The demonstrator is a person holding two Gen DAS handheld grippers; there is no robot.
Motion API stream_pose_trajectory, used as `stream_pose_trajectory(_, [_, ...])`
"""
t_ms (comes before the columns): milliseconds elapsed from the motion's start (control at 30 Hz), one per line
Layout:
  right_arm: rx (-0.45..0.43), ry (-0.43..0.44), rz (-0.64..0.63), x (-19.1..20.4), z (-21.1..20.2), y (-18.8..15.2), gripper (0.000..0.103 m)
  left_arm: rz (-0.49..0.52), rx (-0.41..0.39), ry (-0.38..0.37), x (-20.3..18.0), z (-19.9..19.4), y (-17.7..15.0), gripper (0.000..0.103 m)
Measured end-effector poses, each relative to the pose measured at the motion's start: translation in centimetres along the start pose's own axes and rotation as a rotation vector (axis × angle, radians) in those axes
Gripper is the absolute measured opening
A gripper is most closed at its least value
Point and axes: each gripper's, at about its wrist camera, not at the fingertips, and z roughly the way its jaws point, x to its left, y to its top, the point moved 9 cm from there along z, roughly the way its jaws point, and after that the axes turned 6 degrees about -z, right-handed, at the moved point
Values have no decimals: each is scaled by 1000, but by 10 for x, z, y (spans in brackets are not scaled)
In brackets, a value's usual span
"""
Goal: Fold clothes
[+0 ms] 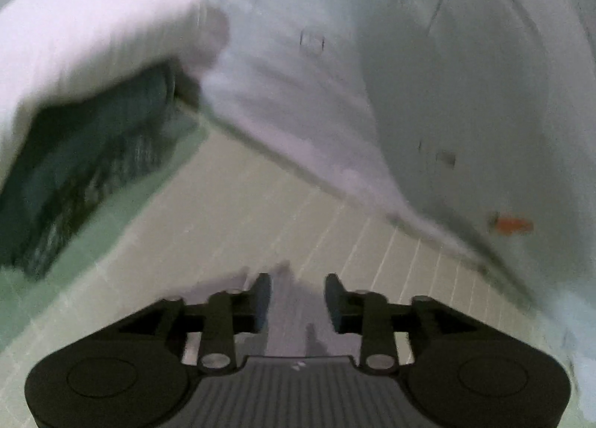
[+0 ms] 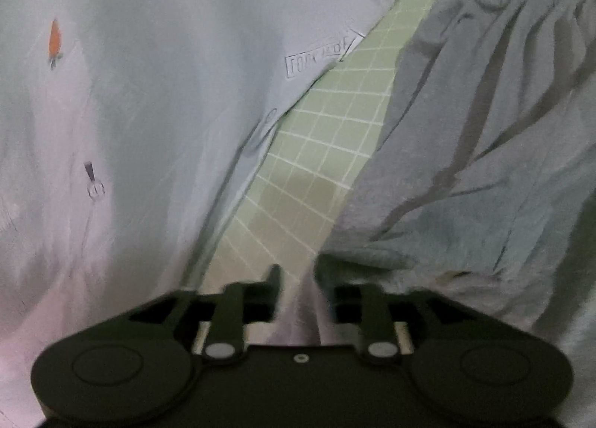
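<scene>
Judging by both wrist views, the work sat between grabs: neither claw had cloth in it. The left gripper (image 1: 298, 301) had its jaws partly spread w/ nothing between them, only the green grid mat (image 1: 260, 204) and a pale shadow showing thru the gap. The right gripper (image 2: 298, 290) looked the same, jaws apart, nothing pinched; grey cloth lay just beyond its right finger, but contact couldn't be made out thru the blur.

The task's things: a pale printed shirt (image 2: 149, 92), w/ a small orange carrot motif (image 2: 54, 38) and a boxed text print (image 2: 320, 55), was spread on the mat, filling the left side of the right view and the upper right of the left view. Its edge ran diagonally across the mat. A grey garment (image 2: 484, 130) w/ a gathered elastic waistband lay crumpled to the right, apart from the shirt, a strip of mat between them. In the left view a white cloth bundle (image 1: 93, 29) over something dark sat upper left, too blurred to ID.

Prob. step: one fold done or about to start on the shirt. The next move would call for picking a hem or corner on each side, closing both claws on a single layer, and lifting evenly so the fabric didn't bunch.
</scene>
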Motion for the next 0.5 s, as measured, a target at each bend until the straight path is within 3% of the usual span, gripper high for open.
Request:
stream_pose_trajectory(167, [65, -27, -4, -8, 10, -21, 35, -16, 113, 43, 30, 14, -46, 37])
stream_pose_trajectory(267, [71, 5, 3, 0, 14, -25, 35, -87, 168, 5, 36, 21, -59, 37])
stream_pose_trajectory(500, [84, 52, -45, 26, 26, -28, 35, -218, 177, -71, 29, 27, -52, 38])
